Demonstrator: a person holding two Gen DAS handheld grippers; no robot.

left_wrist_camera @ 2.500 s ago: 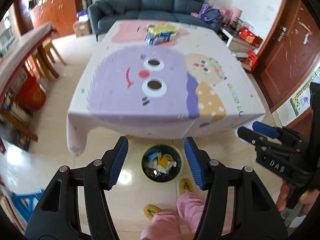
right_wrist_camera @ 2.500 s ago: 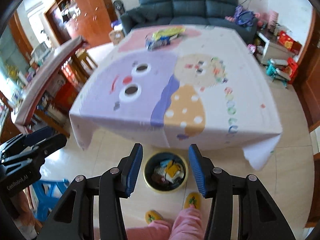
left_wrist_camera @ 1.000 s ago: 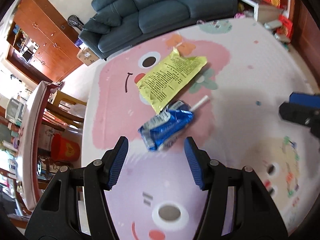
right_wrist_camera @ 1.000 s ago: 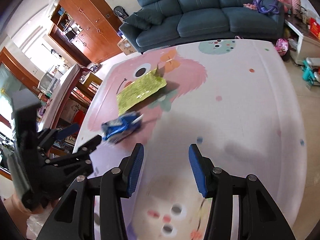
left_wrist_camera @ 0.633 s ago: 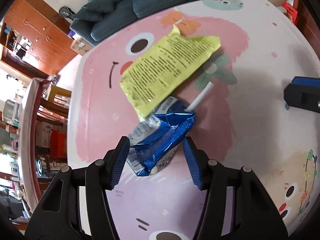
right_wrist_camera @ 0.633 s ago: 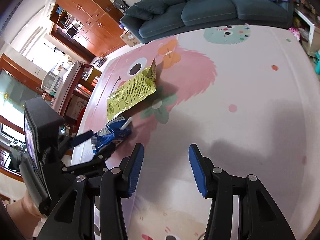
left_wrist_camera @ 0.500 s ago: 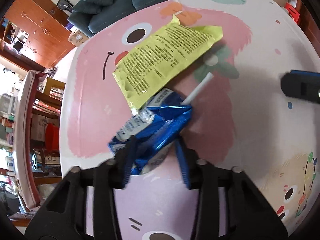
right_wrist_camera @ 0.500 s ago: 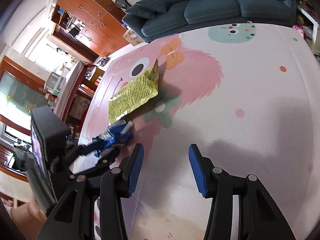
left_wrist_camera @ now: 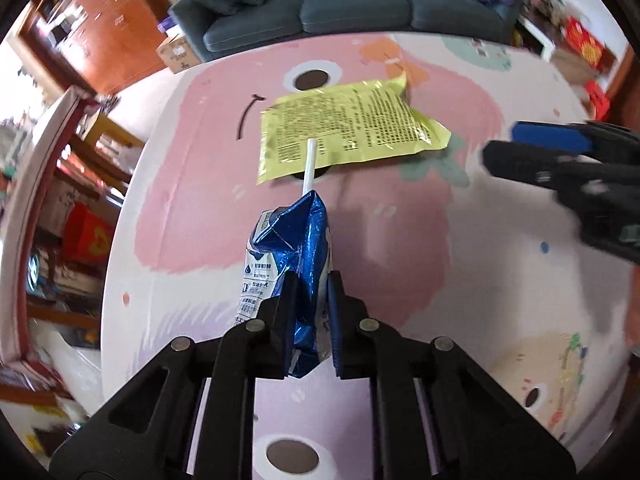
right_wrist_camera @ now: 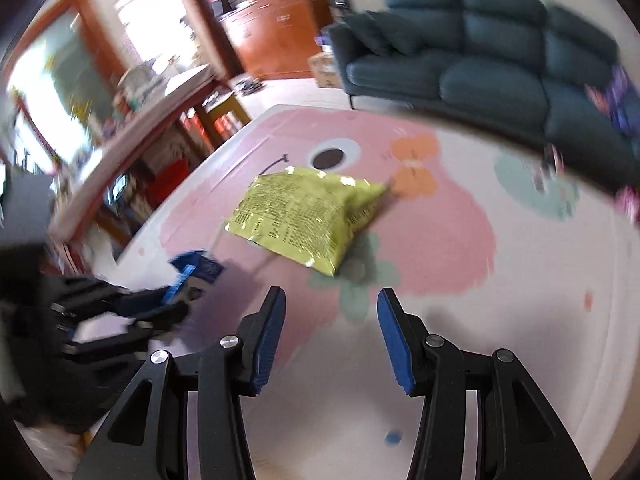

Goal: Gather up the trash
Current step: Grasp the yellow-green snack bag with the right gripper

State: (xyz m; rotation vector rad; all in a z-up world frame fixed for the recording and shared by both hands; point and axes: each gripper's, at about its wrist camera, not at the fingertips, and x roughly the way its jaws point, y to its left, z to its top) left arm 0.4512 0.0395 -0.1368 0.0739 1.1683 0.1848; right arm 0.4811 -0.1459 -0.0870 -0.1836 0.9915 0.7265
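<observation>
I am working in a home living room. A dark blue-grey sofa (left_wrist_camera: 320,4) stands along the far wall, tall wooden cabinets (right_wrist_camera: 276,20) fill the left side, and a table covered by a pastel cartoon tablecloth (left_wrist_camera: 480,248) lies before me.

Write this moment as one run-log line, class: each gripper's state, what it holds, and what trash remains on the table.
left gripper: shut on blue carton | right gripper: open, holding nothing | remaining on table: yellow wrapper

Bright daylight, fisheye-warped edges, right wrist view motion-blurred
</observation>
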